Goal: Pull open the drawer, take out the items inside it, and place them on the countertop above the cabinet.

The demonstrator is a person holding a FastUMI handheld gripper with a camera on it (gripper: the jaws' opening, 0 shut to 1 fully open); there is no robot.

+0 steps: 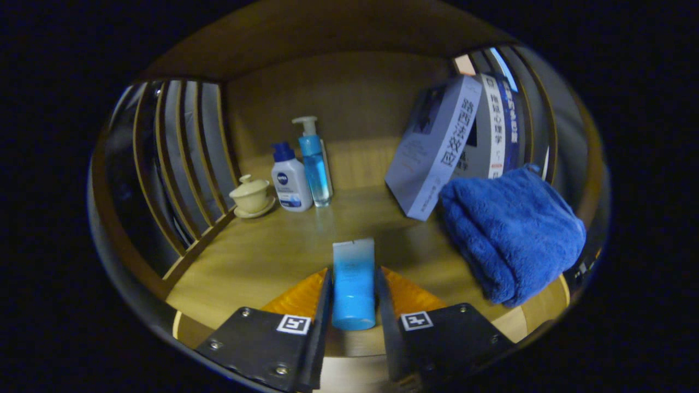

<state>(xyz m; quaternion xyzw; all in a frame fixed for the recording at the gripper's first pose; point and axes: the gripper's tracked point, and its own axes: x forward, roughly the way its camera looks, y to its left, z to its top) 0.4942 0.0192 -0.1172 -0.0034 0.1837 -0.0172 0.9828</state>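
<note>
A blue tube point(354, 284) with a pale flat end lies lengthwise between my fingers, held over the wooden countertop point(273, 245). Both fingers press on its sides, so my gripper point(354, 286) is shut on it. The tube's pale end points away from me toward the back of the shelf niche. Its round cap end faces me, near the front edge of the counter.
A folded blue towel point(510, 237) lies just right of the fingers. Leaning books point(437, 147) stand behind it. At the back left stand a white bottle point(290, 180), a blue pump bottle point(315, 164) and a cream lidded cup on a saucer point(251, 195). Wooden slats point(180, 164) wall the left side.
</note>
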